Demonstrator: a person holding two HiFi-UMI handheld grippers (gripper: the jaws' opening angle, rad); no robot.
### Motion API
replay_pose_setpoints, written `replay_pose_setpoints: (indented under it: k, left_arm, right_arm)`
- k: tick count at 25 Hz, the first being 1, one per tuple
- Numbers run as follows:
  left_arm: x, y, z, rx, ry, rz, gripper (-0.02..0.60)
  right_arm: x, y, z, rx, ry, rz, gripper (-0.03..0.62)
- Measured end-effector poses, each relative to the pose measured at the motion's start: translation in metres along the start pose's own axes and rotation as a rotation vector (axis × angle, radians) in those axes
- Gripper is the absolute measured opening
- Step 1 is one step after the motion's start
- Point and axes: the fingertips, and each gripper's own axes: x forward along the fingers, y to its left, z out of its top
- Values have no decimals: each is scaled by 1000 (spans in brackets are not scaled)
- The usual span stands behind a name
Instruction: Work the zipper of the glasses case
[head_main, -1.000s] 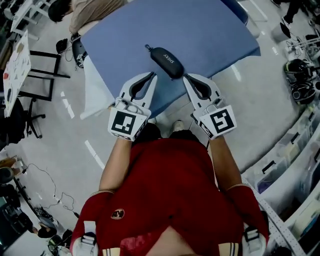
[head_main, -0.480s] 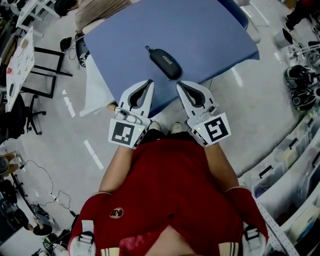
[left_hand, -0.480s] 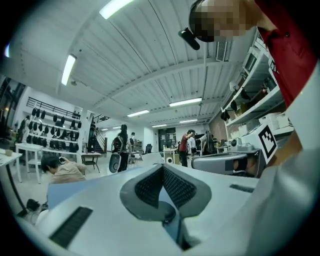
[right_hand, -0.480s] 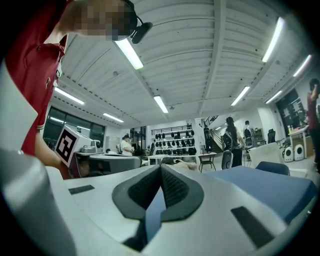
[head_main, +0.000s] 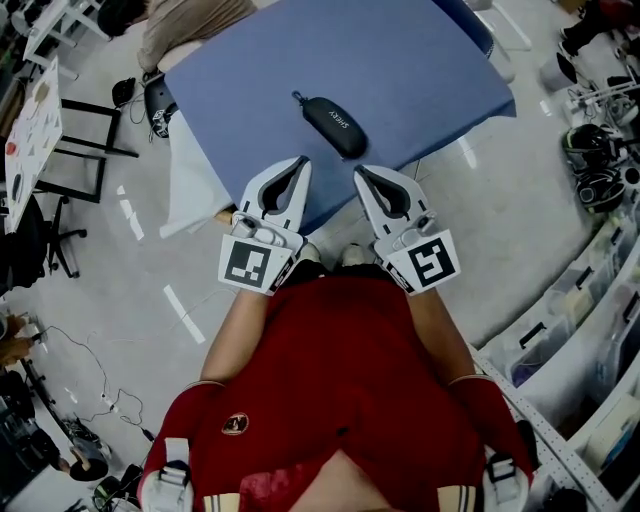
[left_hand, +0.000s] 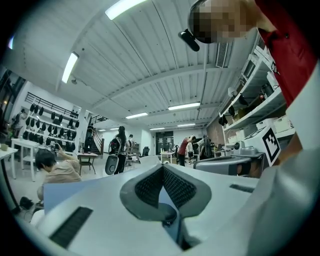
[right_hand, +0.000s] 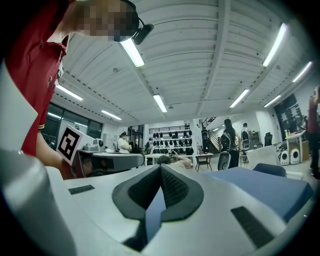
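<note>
A black glasses case (head_main: 335, 127) with white lettering lies on the blue table (head_main: 400, 60) near its front edge, its zipper pull pointing to the far left. My left gripper (head_main: 303, 161) hovers at the table's near edge, just short of the case, shut and empty. My right gripper (head_main: 359, 171) sits beside it on the right, also shut with nothing in it. In the left gripper view the tips (left_hand: 162, 167) meet, and in the right gripper view the tips (right_hand: 160, 167) meet too. Both gripper views look level across the room, so the case is hidden there.
A white cloth (head_main: 190, 175) hangs off the table's left side. Black chairs and a stand (head_main: 75, 170) are on the floor at the left. Shelves with bins (head_main: 590, 330) run along the right. Several people stand or crouch in the room beyond the table.
Both grippers have drawn back toward the person and closer together. The left jaws have closed fully. The case has not moved.
</note>
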Motion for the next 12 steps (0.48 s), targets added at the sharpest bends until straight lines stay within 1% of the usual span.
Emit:
replay_pose_setpoints:
  k: [12]
  left_arm:
    - [2,2,3,-12,-19,-33,8]
  right_arm:
    - [0,0,-3,-9,20,-33,-2]
